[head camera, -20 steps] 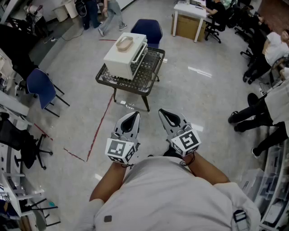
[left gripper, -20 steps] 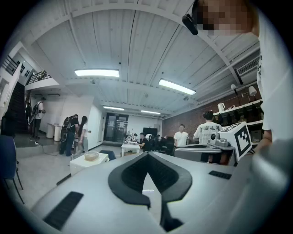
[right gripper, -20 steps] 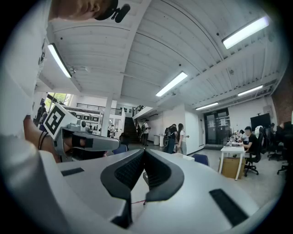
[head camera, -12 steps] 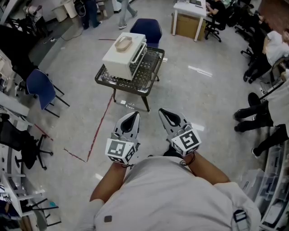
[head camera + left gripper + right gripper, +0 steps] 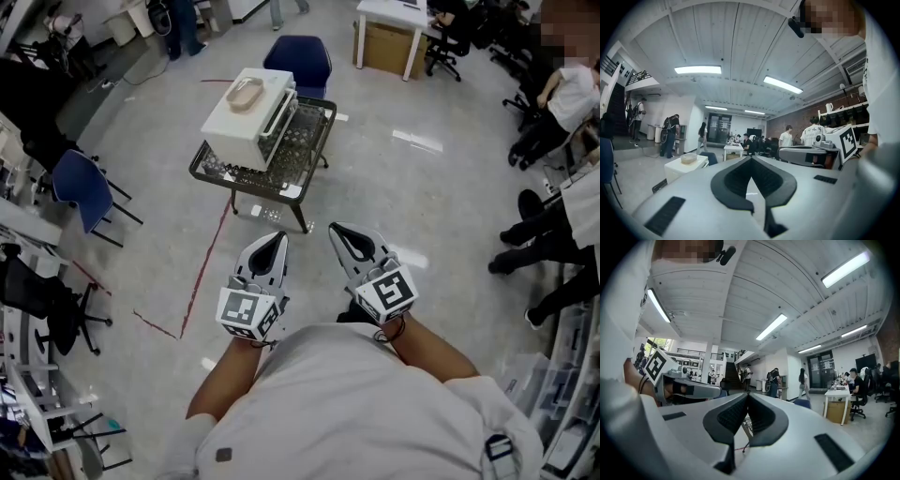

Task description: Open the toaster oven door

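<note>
A white toaster oven (image 5: 247, 116) stands on a black wire-mesh table (image 5: 305, 167) some way ahead of me, its door with a bar handle (image 5: 278, 116) closed and facing right. A beige dish (image 5: 244, 93) lies on its top. The same oven (image 5: 683, 167) shows small and far at the left of the left gripper view. Both grippers are held close to my body, far short of the table. My left gripper (image 5: 278, 238) is shut with nothing in it, and my right gripper (image 5: 336, 231) is likewise shut and empty, as its own view (image 5: 747, 394) shows.
A blue chair (image 5: 302, 60) stands behind the table and another blue chair (image 5: 84, 185) at the left. Red tape (image 5: 212, 258) marks the floor. People sit at the right (image 5: 562, 98). A desk with a cardboard box (image 5: 389, 49) stands at the back.
The table with the oven has shifted slightly left and up in the head view. People at the back have walked out of the picture. Both grippers keep their place, shut.
</note>
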Tool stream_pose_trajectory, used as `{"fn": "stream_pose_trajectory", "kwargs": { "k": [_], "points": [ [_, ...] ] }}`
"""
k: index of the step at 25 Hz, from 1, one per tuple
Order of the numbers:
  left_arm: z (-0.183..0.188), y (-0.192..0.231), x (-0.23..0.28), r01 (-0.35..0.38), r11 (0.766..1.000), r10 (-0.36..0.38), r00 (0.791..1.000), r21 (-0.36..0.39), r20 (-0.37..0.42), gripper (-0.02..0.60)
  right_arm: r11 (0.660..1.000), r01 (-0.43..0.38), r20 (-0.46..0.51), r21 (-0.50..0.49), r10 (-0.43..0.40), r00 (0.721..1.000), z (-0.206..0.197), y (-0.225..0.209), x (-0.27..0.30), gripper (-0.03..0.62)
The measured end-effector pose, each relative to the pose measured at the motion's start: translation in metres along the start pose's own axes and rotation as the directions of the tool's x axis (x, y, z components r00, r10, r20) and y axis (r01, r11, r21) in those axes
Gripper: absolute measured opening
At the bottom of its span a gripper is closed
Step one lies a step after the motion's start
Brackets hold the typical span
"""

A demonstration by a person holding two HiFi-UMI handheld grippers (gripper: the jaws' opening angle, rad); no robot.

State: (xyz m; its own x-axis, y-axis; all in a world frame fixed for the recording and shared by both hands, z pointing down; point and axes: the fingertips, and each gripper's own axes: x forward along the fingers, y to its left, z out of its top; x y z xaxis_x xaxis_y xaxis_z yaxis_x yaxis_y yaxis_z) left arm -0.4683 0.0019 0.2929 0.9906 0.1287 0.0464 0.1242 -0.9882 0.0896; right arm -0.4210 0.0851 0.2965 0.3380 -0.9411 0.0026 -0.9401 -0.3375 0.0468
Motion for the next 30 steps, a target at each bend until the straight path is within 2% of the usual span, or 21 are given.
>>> {"fn": "stream_pose_trajectory", "kwargs": {
  "k": [12, 16, 23, 30],
  "points": [
    [-0.002, -0.048, 0.138, 0.034, 0.999, -0.035, 0.999, -0.037, -0.007, 0.015, 0.999, -0.046, 0.013, -0.002, 0.046, 0.999, 0.0, -0.135, -0.019, 0.018],
    [-0.002, -0.07, 0.175, 0.054, 0.998, -0.054, 0.999, -0.027, -0.007, 0.015, 0.999, -0.052, 0.006, 0.001, 0.052, 0.999, -0.004, -0.168, -0.033, 0.018],
    [-0.004, -0.096, 0.224, 0.1, 0.995, -0.101, 0.995, -0.031, -0.015, 0.015, 1.0, -0.01, 0.003, 0.029, 0.01, 1.0, -0.009, -0.216, -0.051, 0.018],
    [-0.008, -0.092, 0.267, 0.132, 0.99, -0.133, 0.991, -0.055, -0.016, 0.015, 0.999, 0.035, -0.026, 0.038, -0.034, 0.999, -0.024, -0.26, -0.04, 0.018]
  ]
}}
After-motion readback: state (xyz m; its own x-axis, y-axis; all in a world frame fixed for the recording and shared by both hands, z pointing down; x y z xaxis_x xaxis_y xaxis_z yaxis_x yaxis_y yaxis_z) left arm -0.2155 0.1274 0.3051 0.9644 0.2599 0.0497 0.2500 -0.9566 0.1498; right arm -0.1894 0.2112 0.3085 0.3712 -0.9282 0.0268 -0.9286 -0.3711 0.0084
